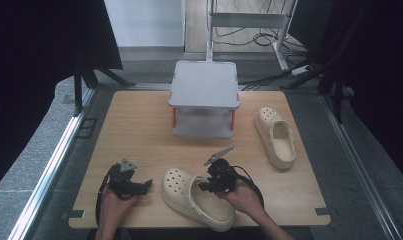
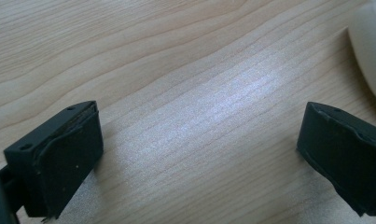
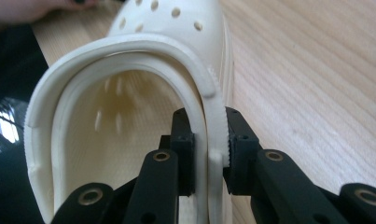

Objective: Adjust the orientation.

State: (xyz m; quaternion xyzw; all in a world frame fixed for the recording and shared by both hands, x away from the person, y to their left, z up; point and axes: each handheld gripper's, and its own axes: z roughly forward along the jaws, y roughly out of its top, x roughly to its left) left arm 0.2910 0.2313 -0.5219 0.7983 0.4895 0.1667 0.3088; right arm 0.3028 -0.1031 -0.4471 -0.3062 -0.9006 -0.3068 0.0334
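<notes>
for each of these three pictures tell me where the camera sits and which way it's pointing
High view: above the person's side, looking forward and down on the light wooden table; both hands and forearms show.
Left gripper view: rides the left gripper, facing bare wood between open black fingers.
Right gripper view: rides the right gripper, looking along the fingers shut on the cream perforated foam clog.
Shared: that clog also shows in the high view.

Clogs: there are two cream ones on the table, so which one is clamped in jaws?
The near clog, at the table's front edge: the right gripper is shut on its side wall. The far clog, right of the grey box, lies untouched.
</notes>
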